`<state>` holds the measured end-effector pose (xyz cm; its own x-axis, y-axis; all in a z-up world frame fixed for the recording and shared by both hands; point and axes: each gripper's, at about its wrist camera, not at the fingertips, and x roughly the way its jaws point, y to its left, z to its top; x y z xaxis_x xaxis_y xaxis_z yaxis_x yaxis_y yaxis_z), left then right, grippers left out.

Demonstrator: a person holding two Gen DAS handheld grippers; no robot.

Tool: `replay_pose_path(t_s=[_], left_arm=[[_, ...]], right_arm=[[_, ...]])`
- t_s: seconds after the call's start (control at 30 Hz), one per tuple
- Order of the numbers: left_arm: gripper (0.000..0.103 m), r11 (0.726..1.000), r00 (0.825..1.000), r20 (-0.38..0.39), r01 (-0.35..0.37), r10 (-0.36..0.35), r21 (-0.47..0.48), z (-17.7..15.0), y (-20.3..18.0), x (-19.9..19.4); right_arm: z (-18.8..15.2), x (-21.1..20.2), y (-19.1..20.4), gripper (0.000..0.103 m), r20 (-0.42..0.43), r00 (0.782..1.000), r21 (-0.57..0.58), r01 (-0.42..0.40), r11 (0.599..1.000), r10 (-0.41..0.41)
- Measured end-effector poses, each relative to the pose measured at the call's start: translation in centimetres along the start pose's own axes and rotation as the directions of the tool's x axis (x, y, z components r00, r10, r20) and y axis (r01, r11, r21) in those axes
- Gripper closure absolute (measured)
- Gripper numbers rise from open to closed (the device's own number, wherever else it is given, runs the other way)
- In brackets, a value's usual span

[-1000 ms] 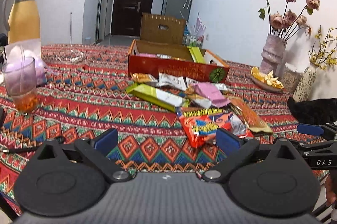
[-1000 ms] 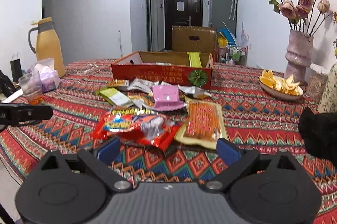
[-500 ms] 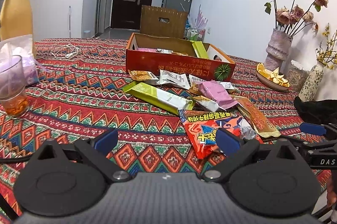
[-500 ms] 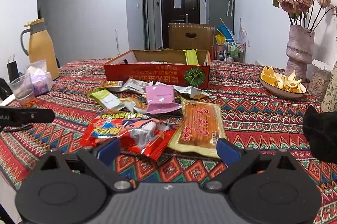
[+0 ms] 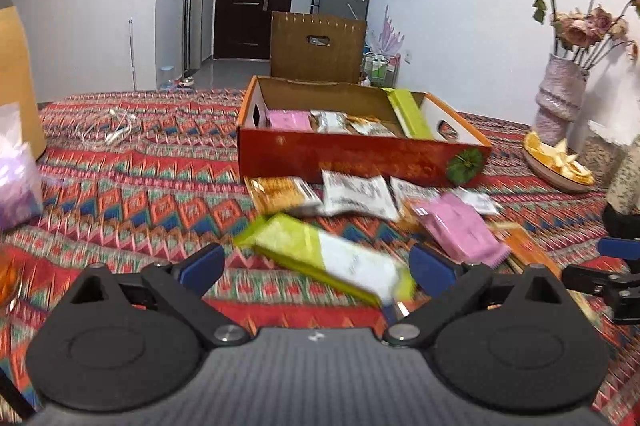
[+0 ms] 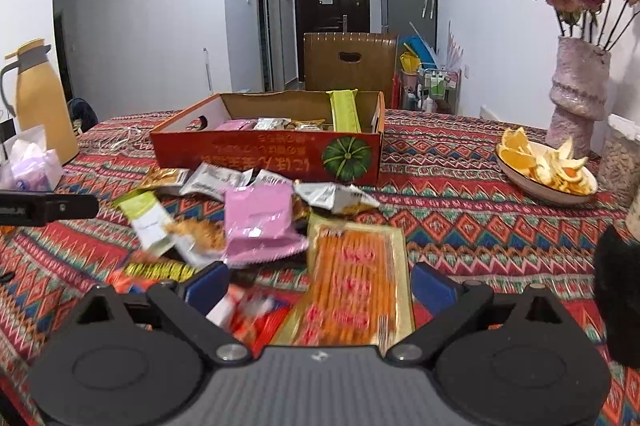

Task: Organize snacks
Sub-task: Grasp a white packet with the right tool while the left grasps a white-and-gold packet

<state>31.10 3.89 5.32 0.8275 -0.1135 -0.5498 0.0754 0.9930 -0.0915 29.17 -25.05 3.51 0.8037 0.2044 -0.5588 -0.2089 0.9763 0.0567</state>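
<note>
My left gripper (image 5: 316,264), jaws wide, hangs over the green-and-white pack (image 5: 332,258) on the cloth (image 5: 140,194); my right gripper (image 6: 318,284), jaws also spread, frames the orange stick pack (image 6: 356,274) beside a red bag (image 6: 256,314). Beyond lie a pink pouch (image 6: 260,218) and silver packets (image 5: 354,192). Farther back, the red box (image 6: 272,154) holds more snacks, a green pack (image 6: 345,110) leaning inside

Between the left claw's (image 5: 316,264) fingers we see the green packet (image 5: 320,258) smeared by blur, its near end hidden, while the yellow jug (image 5: 16,74) is cut off far left.
</note>
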Motion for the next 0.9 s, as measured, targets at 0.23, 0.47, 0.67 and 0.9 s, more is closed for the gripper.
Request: replay_pose_path(t_s=[0.23,0.47,0.67,0.9], left_arm=[[0.006,0.999,0.999,-0.038,-0.031,0.03,-0.033,3.7,1.9,7.2],[0.015,0.998,0.991,-0.125,-0.043,0.038,-0.036,4.9,3.2,13.2],[0.017,0.999,0.985,-0.174,-0.009,0.003,-0.033,4.8,3.2,15.9],[0.052,0.999,0.991,-0.132,-0.018,0.021,0.027,4.2,2.6,16.0]], right_arm=[[3.8,5.2,-1.9,0.008,-0.008,1.0,0.018,0.004,1.0,-0.003],[6.1,11.6,-3.5,0.026,-0.073,0.994,0.099,-0.07,0.993,0.078],[6.6,16.5,-4.5,0.027,-0.119,0.984,0.191,-0.106,0.976,0.131],[6.5,18.3,-4.0,0.03,-0.124,0.987,0.147,-0.082,0.986,0.101]])
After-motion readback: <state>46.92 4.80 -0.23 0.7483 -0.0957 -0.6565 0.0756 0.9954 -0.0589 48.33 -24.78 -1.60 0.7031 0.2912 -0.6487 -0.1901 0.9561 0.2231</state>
